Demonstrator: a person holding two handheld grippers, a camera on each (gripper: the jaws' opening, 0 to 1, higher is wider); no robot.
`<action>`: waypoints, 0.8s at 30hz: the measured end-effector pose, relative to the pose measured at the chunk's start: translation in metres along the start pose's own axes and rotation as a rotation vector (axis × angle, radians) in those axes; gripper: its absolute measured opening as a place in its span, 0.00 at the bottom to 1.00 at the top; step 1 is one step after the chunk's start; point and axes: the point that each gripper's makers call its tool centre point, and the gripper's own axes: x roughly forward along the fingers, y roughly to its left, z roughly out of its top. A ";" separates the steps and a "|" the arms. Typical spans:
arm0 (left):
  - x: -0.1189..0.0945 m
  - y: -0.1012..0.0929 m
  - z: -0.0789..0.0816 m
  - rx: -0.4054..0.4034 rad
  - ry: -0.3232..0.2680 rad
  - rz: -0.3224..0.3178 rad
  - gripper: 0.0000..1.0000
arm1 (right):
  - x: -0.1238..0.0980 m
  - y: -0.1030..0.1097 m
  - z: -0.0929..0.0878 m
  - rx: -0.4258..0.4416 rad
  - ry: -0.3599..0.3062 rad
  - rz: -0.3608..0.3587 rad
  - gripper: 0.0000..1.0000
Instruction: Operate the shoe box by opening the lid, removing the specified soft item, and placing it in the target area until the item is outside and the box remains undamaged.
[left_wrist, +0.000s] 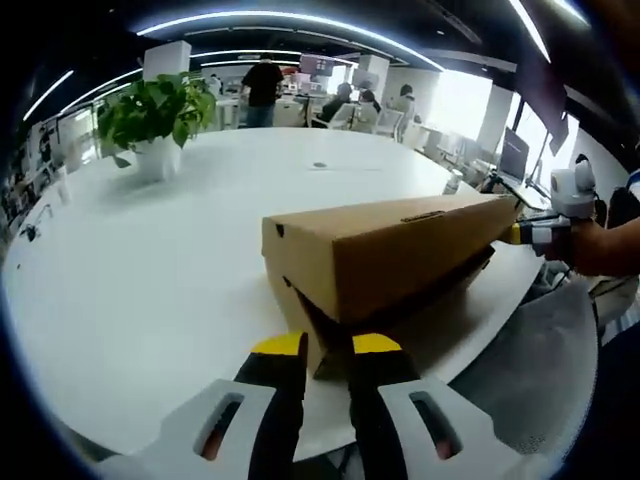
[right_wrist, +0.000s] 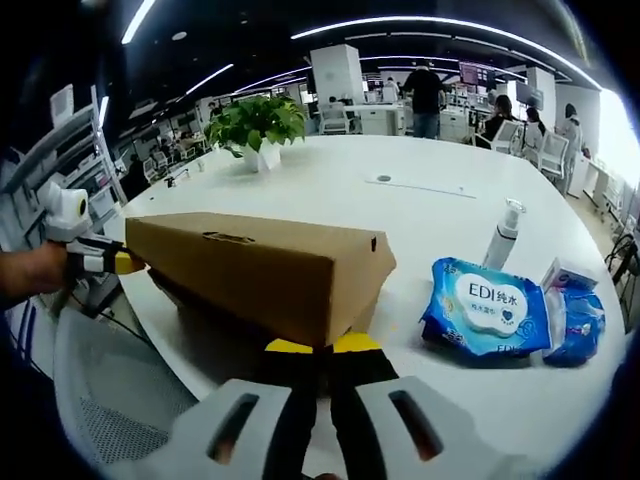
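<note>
A long brown cardboard shoe box lies on a round white surface, close to the surface's near edge. Its lid is raised off the base, tilted up so a dark gap shows beneath it along the box's length.

In the left gripper view, the left gripper sits at one short end of the box. Its two black fingers, tipped in yellow, stand close together with only a narrow slit between them, right at the lower corner of the lid; whether they are pinching the cardboard edge cannot be told. At the far end of the box, a person's hand and forearm reach in holding the other gripper, whose yellow tip touches the lid's far end.

In the right gripper view, the right gripper sits at the opposite short end of the box, its yellow-tipped fingers likewise nearly together under the lid's corner; a firm hold cannot be confirmed. A hand holds the left gripper at the far end of the box.

Beside the box, toward the right gripper's end, lie a blue pack of wet wipes, a smaller blue packet and a white pump bottle. Well beyond the box stands a potted green plant in a white pot. A mesh chair sits below the surface's edge near the box. Farther off, people stand and sit in an open office.
</note>
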 end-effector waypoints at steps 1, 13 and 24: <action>0.000 -0.001 0.001 -0.004 -0.004 -0.004 0.13 | 0.000 0.000 0.000 0.000 0.001 0.001 0.01; -0.003 -0.007 -0.002 0.008 0.020 -0.028 0.13 | -0.008 0.003 -0.009 0.012 0.023 0.000 0.02; -0.003 -0.004 -0.010 0.028 0.053 -0.026 0.13 | -0.011 0.003 -0.021 0.007 0.046 0.003 0.02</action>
